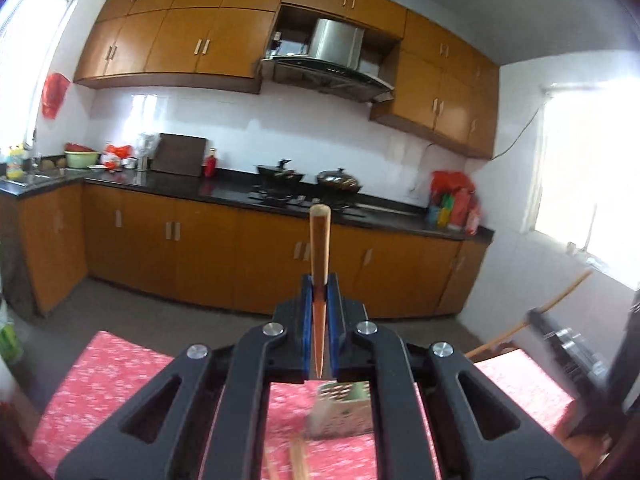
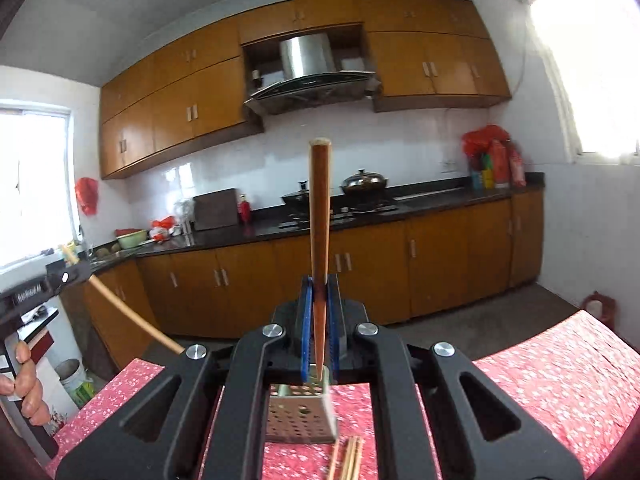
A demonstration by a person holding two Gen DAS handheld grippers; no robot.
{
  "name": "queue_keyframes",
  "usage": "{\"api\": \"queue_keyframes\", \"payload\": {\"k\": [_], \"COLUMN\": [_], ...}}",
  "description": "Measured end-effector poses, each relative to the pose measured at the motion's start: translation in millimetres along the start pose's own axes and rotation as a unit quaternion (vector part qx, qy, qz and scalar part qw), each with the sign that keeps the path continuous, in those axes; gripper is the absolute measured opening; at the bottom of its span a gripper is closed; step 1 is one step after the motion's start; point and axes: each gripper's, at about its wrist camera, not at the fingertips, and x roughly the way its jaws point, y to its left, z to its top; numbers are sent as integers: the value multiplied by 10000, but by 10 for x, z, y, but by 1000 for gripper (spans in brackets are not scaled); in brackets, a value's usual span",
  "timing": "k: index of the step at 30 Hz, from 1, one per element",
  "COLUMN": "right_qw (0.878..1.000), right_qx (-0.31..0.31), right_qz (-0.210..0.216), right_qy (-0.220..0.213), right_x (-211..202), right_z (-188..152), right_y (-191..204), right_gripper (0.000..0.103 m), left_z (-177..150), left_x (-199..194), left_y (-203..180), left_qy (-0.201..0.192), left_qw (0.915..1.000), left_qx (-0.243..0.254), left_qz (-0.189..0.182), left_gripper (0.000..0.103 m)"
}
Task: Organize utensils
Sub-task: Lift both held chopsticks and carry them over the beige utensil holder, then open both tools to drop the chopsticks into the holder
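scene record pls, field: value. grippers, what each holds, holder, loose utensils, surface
left gripper: shut on a chopstick, thick end up
right gripper: shut on a second chopstick, its tip at the holder's opening
holder: perforated metal box, upright on the table
loose chopsticks: several lying on the cloth next to the holder
tablecloth: red, small white pattern
backdrop: kitchen counter with stove and pans

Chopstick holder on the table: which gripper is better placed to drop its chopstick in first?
Probably right. The right gripper holds its chopstick with the tip at the holder opening. The left gripper holds its chopstick tip just above the holder's rim.
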Motion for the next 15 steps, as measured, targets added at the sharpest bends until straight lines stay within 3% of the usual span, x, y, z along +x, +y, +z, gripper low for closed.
{"api": "queue_keyframes", "payload": {"k": [5, 12, 15], "right_qw": [9996, 9969, 9964], "right_qx": [-26, 133, 179], "right_qz": [59, 37, 53], "right_qy": [290, 779, 832], "right_x": [258, 447, 443], "right_z": [-133, -328, -322], "right_y": [47, -23, -39], "right_gripper": [8, 8, 19], "left_z": [-185, -517, -584], "left_x": [243, 659, 723], "left_y": [-189, -245, -237], "left_qy": [191, 731, 824], "left_qw": [9995, 9972, 9965], "left_qx": [32, 121, 133], "left_qz": [-240, -123, -71], "left_gripper": [8, 8, 10]}}
